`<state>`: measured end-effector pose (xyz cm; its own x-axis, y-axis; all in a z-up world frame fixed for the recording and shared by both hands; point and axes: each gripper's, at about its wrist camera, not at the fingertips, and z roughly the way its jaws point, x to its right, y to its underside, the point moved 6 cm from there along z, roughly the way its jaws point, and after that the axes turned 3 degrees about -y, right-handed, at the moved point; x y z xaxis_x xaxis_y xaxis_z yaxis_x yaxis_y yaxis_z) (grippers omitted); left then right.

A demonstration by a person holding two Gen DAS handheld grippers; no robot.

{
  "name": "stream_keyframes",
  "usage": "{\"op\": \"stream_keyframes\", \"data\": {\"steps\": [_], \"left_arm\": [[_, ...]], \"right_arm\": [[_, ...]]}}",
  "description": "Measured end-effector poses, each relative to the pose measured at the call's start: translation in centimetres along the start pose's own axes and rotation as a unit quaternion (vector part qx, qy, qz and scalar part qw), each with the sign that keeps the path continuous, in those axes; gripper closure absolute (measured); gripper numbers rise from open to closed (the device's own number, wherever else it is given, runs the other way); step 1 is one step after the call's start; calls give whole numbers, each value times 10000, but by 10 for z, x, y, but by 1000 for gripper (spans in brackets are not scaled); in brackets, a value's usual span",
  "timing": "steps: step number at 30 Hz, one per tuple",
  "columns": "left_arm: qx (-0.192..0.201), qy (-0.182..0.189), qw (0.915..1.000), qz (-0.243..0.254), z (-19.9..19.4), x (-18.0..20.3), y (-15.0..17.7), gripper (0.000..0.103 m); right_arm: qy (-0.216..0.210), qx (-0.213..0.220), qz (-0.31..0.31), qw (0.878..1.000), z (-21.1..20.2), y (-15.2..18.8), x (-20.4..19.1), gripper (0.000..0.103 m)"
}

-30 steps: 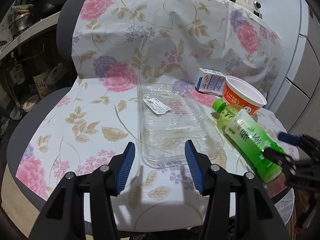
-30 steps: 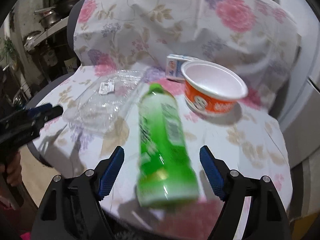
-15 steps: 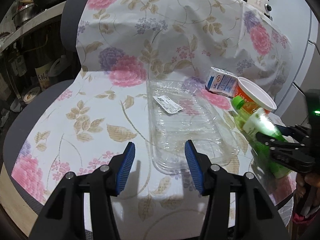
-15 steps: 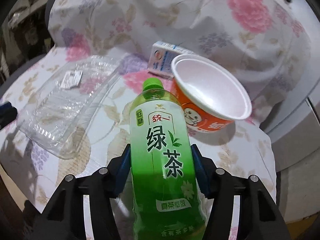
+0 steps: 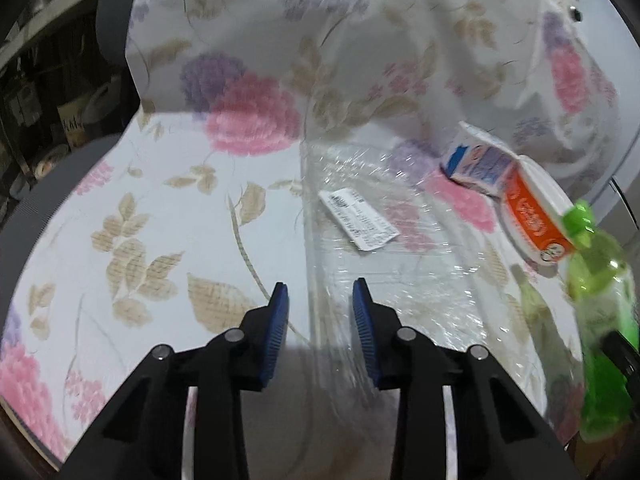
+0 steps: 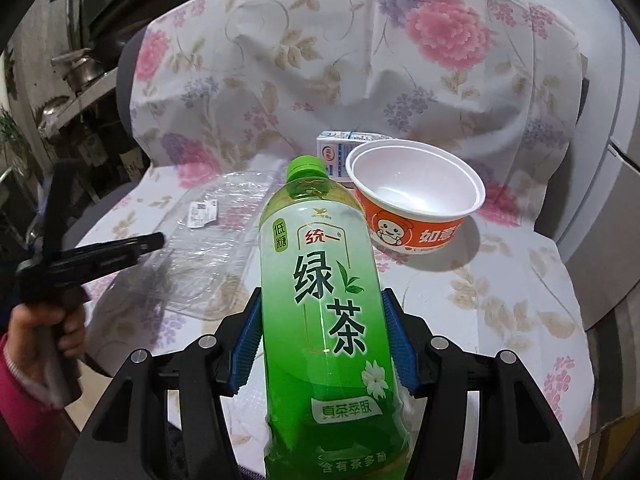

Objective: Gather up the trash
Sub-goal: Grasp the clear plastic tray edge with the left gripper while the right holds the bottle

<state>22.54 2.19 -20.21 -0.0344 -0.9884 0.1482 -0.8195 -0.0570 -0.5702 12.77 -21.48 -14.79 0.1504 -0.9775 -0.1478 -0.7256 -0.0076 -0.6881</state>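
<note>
Left gripper (image 5: 318,304) closing astride clear tray (image 5: 384,264) edge; we seat deeper first. Right gripper (image 6: 322,344) pinching green tea bottle (image 6: 324,300)

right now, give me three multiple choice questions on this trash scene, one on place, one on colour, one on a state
1. Where is the small carton?
A. behind the orange bowl
B. inside the clear tray
C. in the left tool

2. What colour is the bottle cap?
A. white
B. green
C. blue

3. What is the right tool doing?
A. hanging empty
B. gripping the green tea bottle
C. gripping the bowl

Answers:
1 A: the carton peeks out behind the bowl's rim.
2 B: the cap matches the green bottle.
3 B: both blue pads press the bottle's sides, lifting it off the floral cloth.
</note>
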Motion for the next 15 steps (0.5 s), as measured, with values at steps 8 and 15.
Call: {"op": "stream_keyframes", "data": {"steps": [8,15], "left_arm": [[351,260,9990,-84,-20,0,-1,98],[912,348,9952,-48,-88,16,17,99]], "right_arm": [[-33,165,65,9998,-15,-1,0,45],[-125,409,285,9987,-42,2,4,45]]}}
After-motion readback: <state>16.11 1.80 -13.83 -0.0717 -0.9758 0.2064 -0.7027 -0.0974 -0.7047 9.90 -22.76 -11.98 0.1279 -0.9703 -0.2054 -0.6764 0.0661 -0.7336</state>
